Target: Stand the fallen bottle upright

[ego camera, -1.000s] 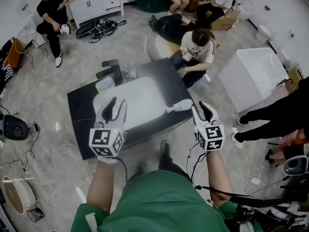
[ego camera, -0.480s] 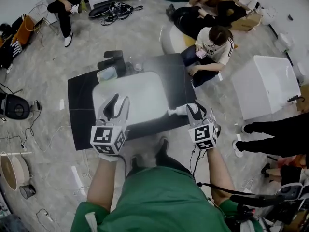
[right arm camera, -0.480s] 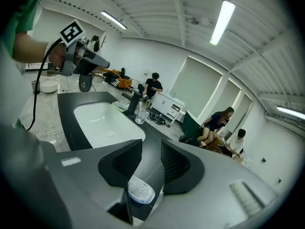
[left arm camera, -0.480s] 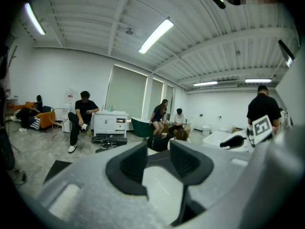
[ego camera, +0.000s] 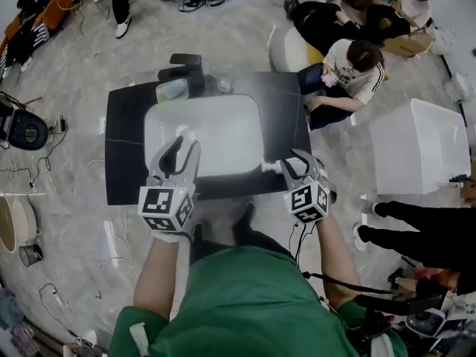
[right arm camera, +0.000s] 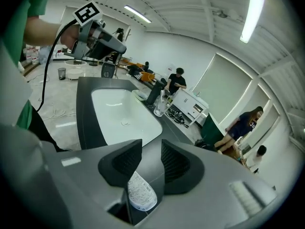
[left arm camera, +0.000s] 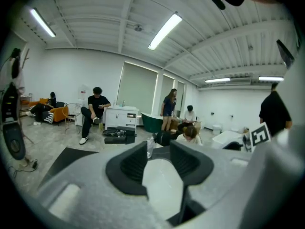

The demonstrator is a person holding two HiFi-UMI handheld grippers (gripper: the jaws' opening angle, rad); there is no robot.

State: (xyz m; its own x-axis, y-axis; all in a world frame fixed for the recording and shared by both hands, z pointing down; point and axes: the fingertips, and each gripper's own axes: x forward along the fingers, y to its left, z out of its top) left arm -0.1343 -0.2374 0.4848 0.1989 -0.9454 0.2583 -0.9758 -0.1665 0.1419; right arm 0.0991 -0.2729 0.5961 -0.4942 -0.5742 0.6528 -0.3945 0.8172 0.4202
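Bottle [ego camera: 269, 167]: only the capped end is seen from the head view; the body is covered by the right tongs [ego camera: 299, 163]. Between the jaws, only a printed patch is shown; its print is too small to be read.

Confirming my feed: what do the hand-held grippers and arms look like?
The left hand-held gripper and right hand-held gripper are light grey with black ribbed pads; each carries a marker cube. A black cable leaves the right one. Green short-sleeved shirt.
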